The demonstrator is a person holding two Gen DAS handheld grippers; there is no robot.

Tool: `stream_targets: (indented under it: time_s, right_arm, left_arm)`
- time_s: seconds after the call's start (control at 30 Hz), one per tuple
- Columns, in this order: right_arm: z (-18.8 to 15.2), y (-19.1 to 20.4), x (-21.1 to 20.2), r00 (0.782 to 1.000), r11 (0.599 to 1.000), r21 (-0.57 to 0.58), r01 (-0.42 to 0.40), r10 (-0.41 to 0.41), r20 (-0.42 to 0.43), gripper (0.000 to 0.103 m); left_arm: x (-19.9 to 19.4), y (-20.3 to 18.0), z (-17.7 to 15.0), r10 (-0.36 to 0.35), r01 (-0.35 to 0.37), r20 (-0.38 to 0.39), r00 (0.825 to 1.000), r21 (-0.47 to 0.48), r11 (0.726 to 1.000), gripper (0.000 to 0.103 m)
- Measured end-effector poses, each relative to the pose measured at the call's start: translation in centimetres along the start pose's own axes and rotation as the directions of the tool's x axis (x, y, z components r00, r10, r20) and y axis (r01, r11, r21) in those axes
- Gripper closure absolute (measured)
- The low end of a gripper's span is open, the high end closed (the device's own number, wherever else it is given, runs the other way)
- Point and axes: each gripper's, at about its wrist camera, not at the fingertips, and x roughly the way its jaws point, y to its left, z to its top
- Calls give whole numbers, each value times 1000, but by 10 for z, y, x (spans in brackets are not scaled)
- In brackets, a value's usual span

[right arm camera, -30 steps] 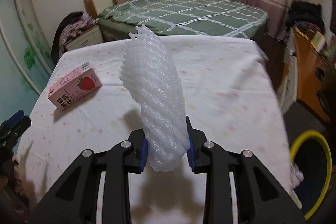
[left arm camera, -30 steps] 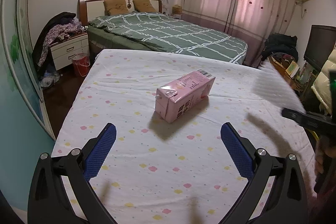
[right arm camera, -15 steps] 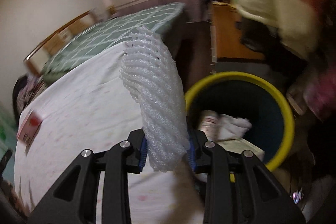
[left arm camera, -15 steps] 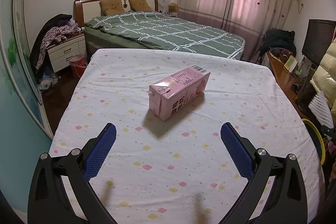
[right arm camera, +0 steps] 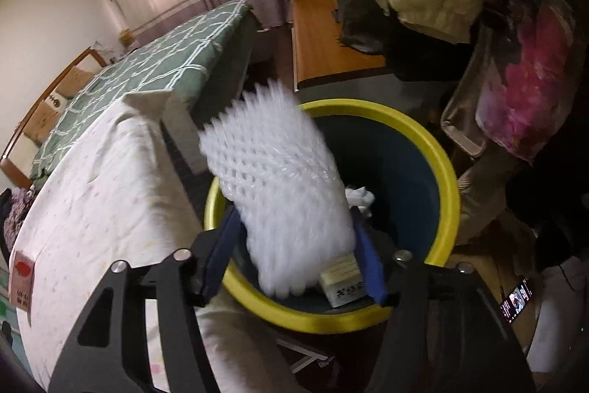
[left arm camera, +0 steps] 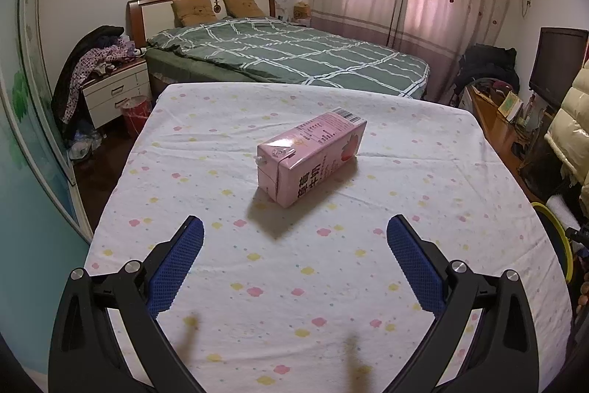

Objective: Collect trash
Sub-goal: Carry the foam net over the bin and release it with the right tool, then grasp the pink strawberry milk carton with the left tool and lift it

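A pink strawberry milk carton (left arm camera: 311, 157) lies on its side on the flowered tablecloth (left arm camera: 294, 282), ahead of my left gripper (left arm camera: 294, 260), which is open and empty above the table. The carton also shows far left in the right wrist view (right arm camera: 21, 277). My right gripper (right arm camera: 294, 245) is over the yellow-rimmed bin (right arm camera: 447, 179); its jaws are spread and the white foam net (right arm camera: 279, 186), blurred, sits loosely between them above the bin. A small box (right arm camera: 342, 282) and white scraps lie in the bin.
The bin's rim (left arm camera: 556, 234) shows past the table's right edge. A green-quilted bed (left arm camera: 294, 54) stands beyond the table, a nightstand (left arm camera: 114, 91) and red bucket (left arm camera: 136, 115) to the left. A wooden desk (right arm camera: 324, 35) and clothes lie by the bin.
My right gripper swung from over the table to over the bin and its jaws have opened, loosening the foam net. The left gripper barely shifted.
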Motion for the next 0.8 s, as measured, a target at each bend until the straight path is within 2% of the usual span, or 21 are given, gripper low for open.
stream_targets:
  time_s: [0.3,0.5,0.67,0.8]
  right_arm:
    - [2,3,2,1000,1000,-16,-16,17,6,41]
    - [-2,8,-6,999,999,-35,-41,42,26,38]
    - [-2,4,-10,997,997,-22,-69,70,30,38]
    - [0,1,-11,995,996,-9,-88,89,34,37]
  left_arm:
    - [4,-4,0,-8,8,-19,1000,10,1000,5]
    - [12,-7,8,-40,40,-81,996,6,999,5]
    - [27,-5,22,2,1,-110,994,29,1000,5]
    - [50,-1,37,-10,16,-156,988,38,999,5]
